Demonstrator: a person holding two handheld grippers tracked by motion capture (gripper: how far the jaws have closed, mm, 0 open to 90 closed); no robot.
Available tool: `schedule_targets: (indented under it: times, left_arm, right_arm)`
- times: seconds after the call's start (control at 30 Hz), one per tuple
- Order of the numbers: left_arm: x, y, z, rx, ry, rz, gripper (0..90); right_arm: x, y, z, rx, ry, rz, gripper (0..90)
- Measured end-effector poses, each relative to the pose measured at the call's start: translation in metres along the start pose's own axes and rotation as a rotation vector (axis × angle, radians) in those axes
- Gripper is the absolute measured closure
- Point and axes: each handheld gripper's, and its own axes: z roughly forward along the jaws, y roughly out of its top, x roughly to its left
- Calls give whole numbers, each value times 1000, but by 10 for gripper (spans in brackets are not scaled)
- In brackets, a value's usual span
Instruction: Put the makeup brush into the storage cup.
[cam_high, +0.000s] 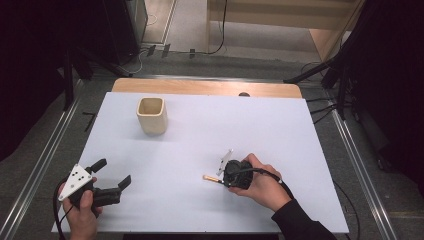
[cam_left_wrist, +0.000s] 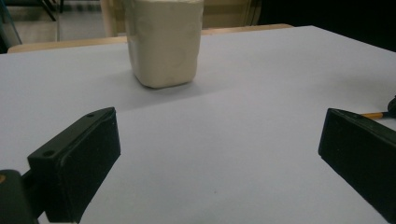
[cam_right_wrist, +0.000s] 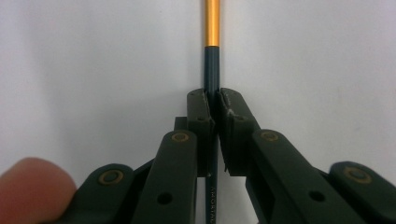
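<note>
The right gripper (cam_high: 223, 179) is covering most of the pencil (cam_right_wrist: 212, 28), whose far end is running off the top edge of the right gripper view. The cup's (cam_left_wrist: 164, 42) rim is getting cropped in the left gripper view. A fingertip (cam_right_wrist: 32, 186) is blurring at the near left corner.

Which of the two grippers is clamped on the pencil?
The right gripper, jaws shut on the pencil; the left gripper stands open, holding nothing.

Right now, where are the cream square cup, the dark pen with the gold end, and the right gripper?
cream square cup (cam_high: 152, 120), high view, front wall.
dark pen with the gold end (cam_right_wrist: 212, 65), right gripper view, dark shaft ahead of the jaws.
right gripper (cam_right_wrist: 214, 99), right gripper view, between its fingertips.
</note>
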Motion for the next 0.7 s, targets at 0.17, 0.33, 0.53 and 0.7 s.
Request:
schedule_targets:
  times: [0.17, 0.33, 0.53, 0.7]
  left_arm:
    - [-5, 2, 4, -4, -8, -1, 0]
    - [-10, 6, 12, -9, -17, 2, 0]
    - [-15, 12, 24, -13, -41, -6, 0]
    - [-19, 19, 38, -8, -70, -3, 0]
  right_arm:
    - [-1, -7, -1, -55, -11, 39, 854]
    - [-5, -13, -9, -136, -5, 84, 854]
    - [-7, -13, -16, -205, -12, 102, 854]
    - [-8, -10, -22, -271, -23, 127, 854]
